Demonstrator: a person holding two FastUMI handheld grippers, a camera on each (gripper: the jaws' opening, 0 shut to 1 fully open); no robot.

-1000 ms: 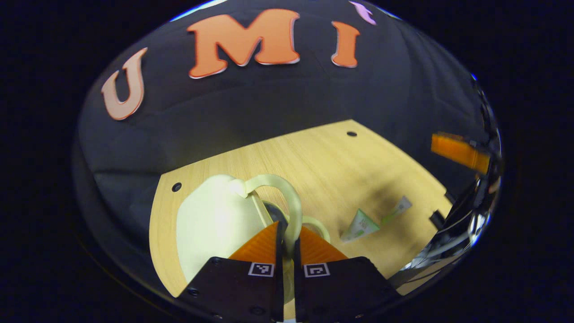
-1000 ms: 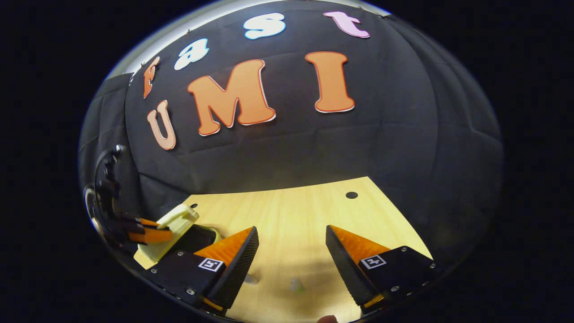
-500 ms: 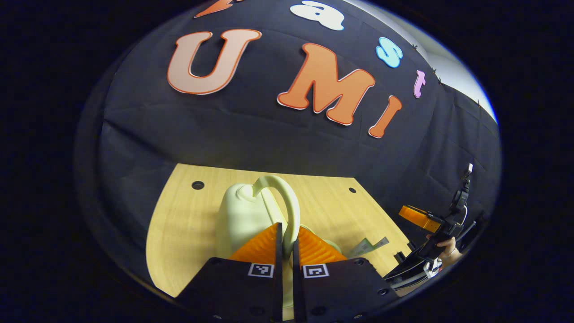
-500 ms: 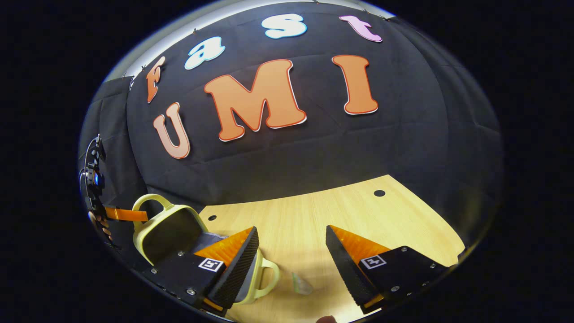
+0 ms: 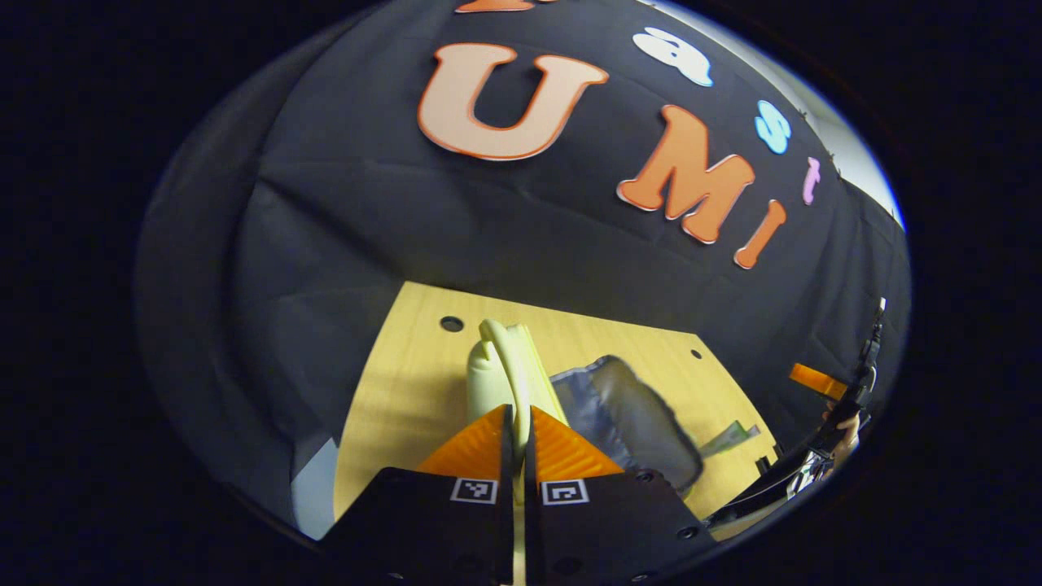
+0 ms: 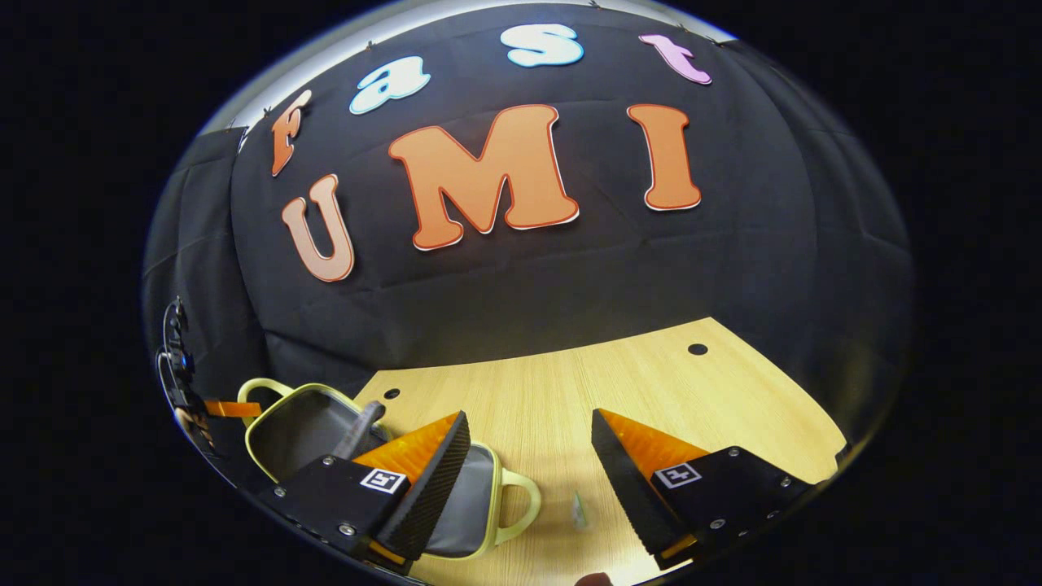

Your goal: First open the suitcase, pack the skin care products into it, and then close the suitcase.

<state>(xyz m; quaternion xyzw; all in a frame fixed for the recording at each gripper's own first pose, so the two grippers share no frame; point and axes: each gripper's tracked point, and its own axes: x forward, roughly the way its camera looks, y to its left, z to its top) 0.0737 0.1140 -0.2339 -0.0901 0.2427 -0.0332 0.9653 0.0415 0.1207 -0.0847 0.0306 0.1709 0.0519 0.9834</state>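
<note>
The pale yellow-green suitcase [image 6: 303, 423] stands open on the wooden table [image 6: 570, 391], its lid raised and the grey lining showing. In the left gripper view the lid [image 5: 488, 370] is seen edge-on, with the grey-lined base [image 5: 631, 419] to its right. My left gripper [image 5: 517, 415] is shut on the lid's curved handle [image 5: 509, 358]. My right gripper [image 6: 529, 456] hovers open above the table with nothing between its fingers, just right of the base's handle [image 6: 523, 506]. A small green-and-white tube [image 6: 580, 511] lies below it; the tube [image 5: 724, 439] lies right of the case.
The black cloth wall rises close behind the table. Round holes [image 6: 698, 349] mark the table's far corners. My left gripper [image 6: 232, 408] and a hand show at the far left in the right gripper view; my right gripper [image 5: 814, 381] shows at the right edge in the left gripper view.
My left gripper has swung the lid up and back by its handle, so the closed case now lies open with its grey lining showing. The right gripper has stayed open, hardly moving.
</note>
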